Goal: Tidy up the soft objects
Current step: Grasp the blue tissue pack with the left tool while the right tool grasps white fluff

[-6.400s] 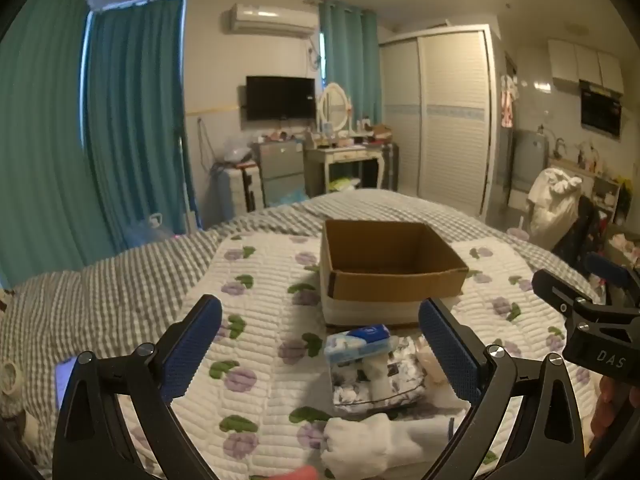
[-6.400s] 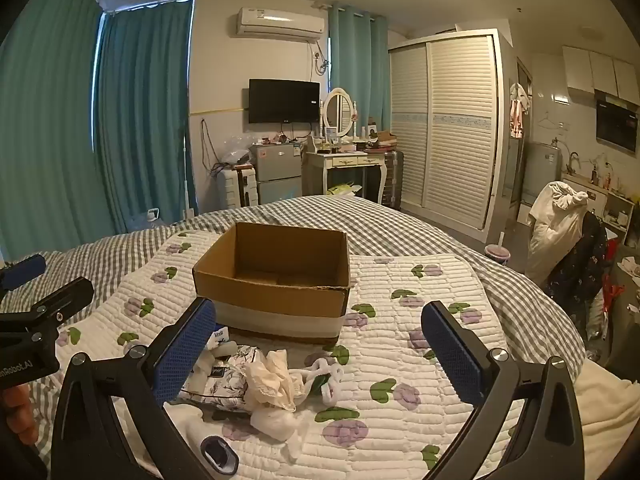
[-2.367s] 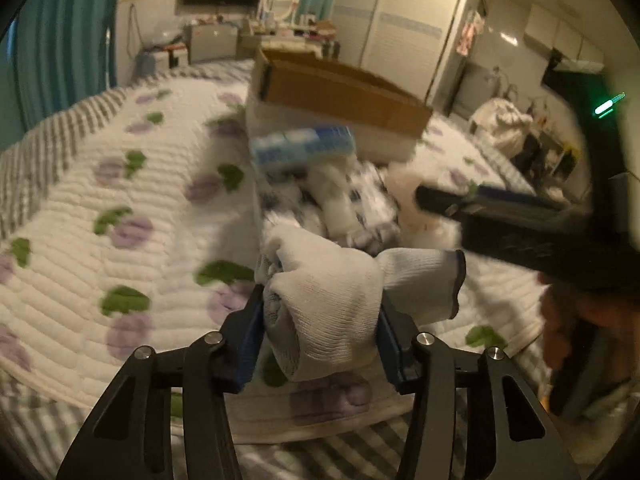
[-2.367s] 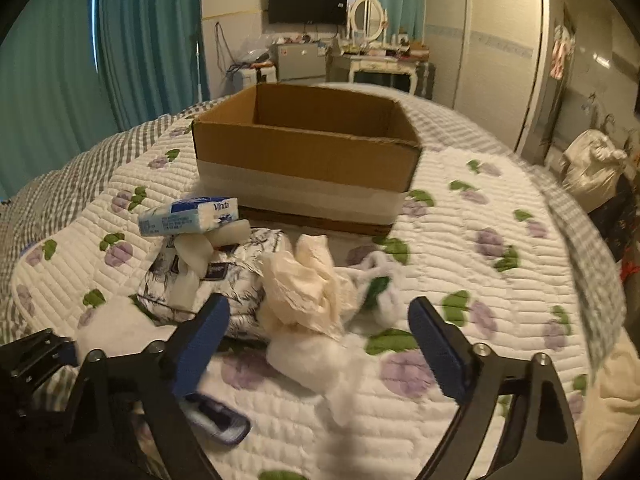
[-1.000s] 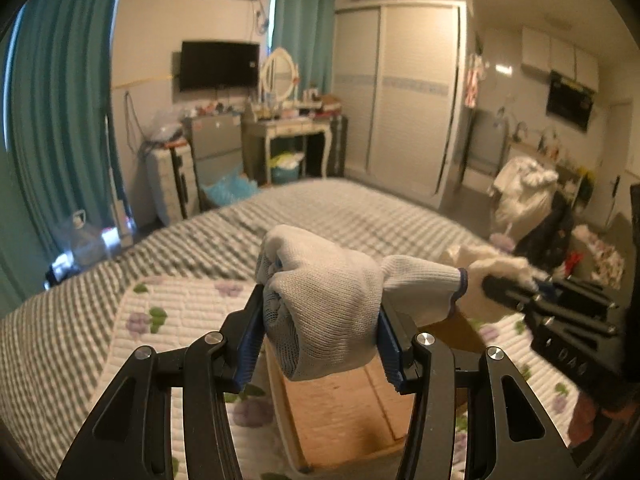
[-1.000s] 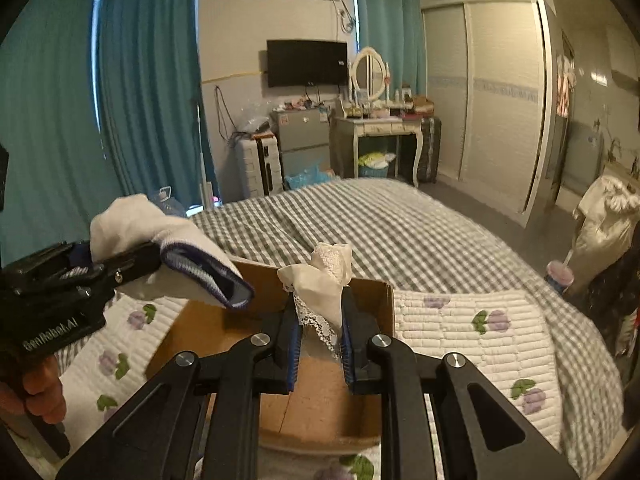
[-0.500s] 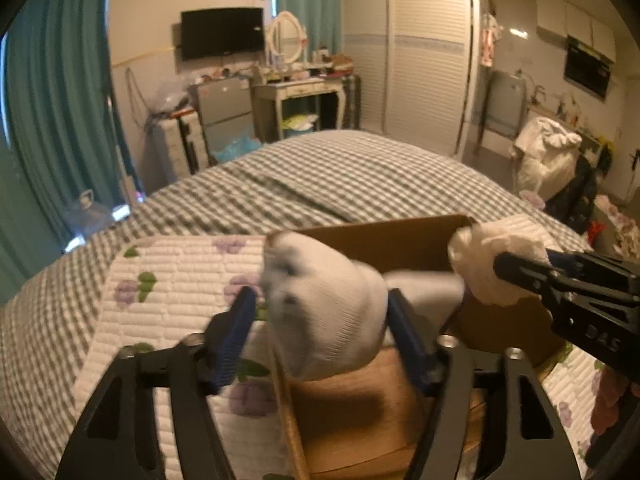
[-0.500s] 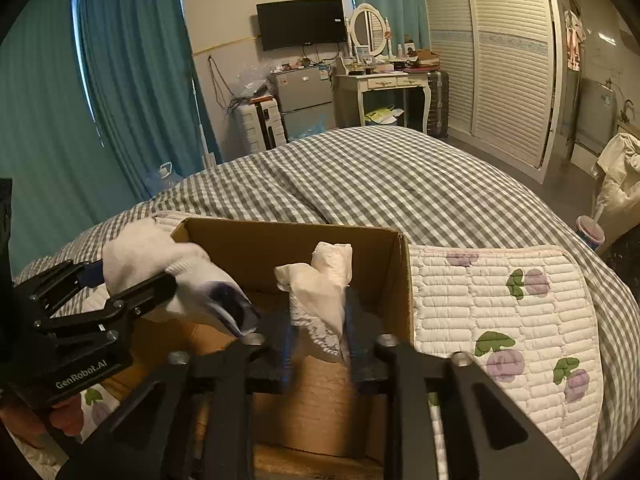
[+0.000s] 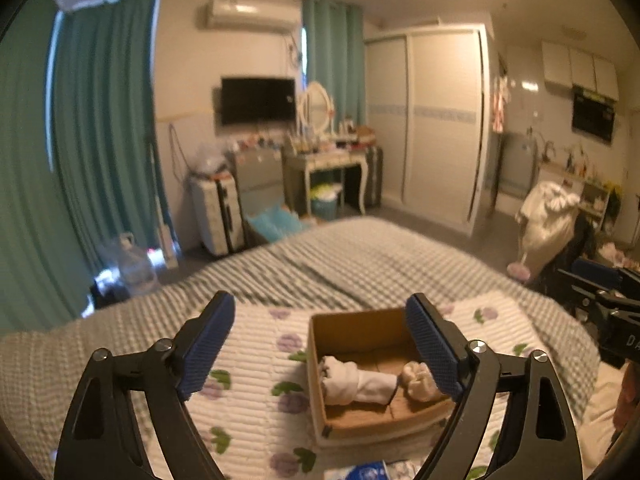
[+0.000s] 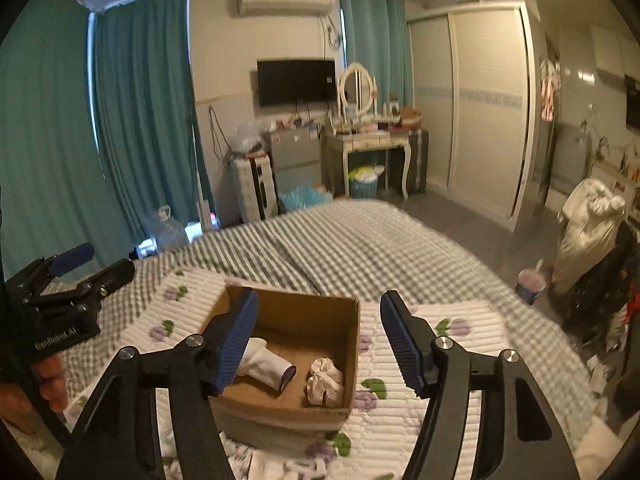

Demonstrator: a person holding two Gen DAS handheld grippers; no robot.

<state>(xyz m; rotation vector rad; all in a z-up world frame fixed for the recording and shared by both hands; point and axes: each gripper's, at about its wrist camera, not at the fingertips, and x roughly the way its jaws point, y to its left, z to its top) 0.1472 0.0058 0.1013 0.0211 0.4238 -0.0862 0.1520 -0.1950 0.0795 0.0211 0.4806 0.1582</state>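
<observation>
An open cardboard box (image 9: 352, 328) (image 10: 304, 312) sits on the white quilt with purple flowers. Inside it lie a white glove with a dark cuff (image 9: 352, 380) (image 10: 266, 364) and a crumpled cream cloth (image 9: 416, 376) (image 10: 326, 382). My left gripper (image 9: 320, 344) is open and empty, raised above and in front of the box. My right gripper (image 10: 318, 338) is open and empty, raised above the box. The left gripper also shows at the left edge of the right wrist view (image 10: 68, 280), and the right one at the right edge of the left wrist view (image 9: 600, 284).
A blue and white tissue pack (image 9: 368, 472) lies on the quilt (image 9: 248, 400) near the bottom edge. A patterned bag (image 10: 280, 466) lies in front of the box. The checked bed cover (image 10: 360, 248) stretches beyond. Furniture, curtains and a wardrobe stand at the far wall.
Both grippers have opened and dropped the glove and the cream cloth into the box, then lifted up and back from it.
</observation>
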